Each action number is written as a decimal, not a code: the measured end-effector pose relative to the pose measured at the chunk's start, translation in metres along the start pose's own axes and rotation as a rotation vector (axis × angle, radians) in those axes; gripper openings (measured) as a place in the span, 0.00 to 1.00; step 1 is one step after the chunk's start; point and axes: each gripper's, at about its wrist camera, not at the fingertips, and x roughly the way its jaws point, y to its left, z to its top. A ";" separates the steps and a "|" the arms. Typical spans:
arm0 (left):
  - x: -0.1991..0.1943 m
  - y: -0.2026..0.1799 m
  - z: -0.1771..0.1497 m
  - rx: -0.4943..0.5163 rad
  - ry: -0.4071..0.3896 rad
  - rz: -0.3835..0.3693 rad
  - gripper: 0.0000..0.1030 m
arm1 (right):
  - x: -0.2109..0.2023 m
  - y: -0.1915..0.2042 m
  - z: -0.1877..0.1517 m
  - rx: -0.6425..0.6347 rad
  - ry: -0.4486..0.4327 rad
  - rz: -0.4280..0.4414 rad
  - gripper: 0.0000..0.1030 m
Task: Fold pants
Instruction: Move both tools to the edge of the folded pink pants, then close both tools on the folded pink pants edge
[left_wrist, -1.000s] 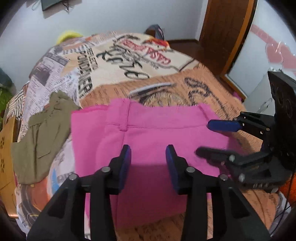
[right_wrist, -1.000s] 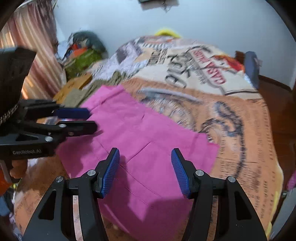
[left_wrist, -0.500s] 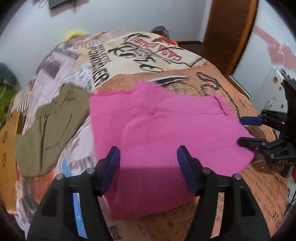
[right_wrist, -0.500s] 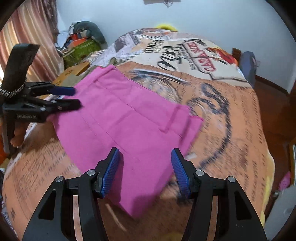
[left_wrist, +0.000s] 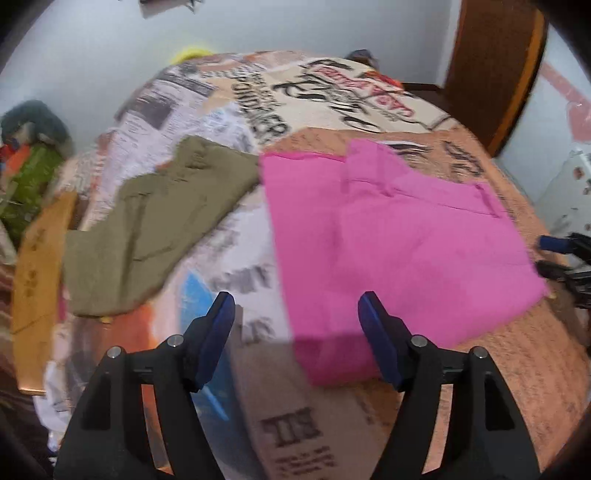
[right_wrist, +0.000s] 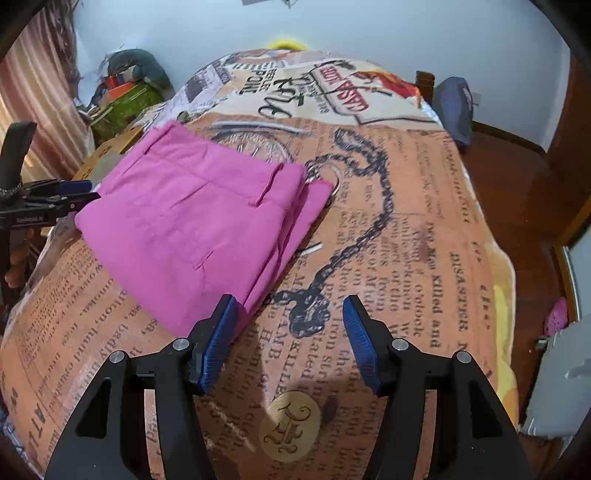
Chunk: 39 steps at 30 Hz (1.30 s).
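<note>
Pink pants (right_wrist: 192, 221) folded, underside hidden, olive garment (left_wrist: 147, 221) blurred

L gripper (left_wrist: 295, 321) wider, off pink pants (left_wrist: 391, 236)

The right claw (right_wrist: 288, 332) hung with its jaws apart and nothing between them above the printed bedspread (right_wrist: 406, 240). The folded pink pants (right_wrist: 195, 218) lay just beyond its left finger. The left claw (right_wrist: 79, 194) stood open beside the pants' far corner.

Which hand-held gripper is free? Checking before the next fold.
Left hand-held gripper: jaws opening, nothing gripped.
Right hand-held gripper: open, empty.
</note>
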 end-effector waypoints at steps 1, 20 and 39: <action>0.001 0.003 0.002 -0.005 0.007 -0.006 0.68 | -0.001 -0.002 0.003 0.019 -0.015 0.007 0.54; 0.039 -0.013 0.044 -0.057 0.003 -0.105 0.87 | 0.043 -0.008 0.030 0.172 0.005 0.123 0.65; 0.055 -0.014 0.063 -0.144 0.094 -0.297 0.50 | 0.058 -0.009 0.043 0.171 0.008 0.173 0.52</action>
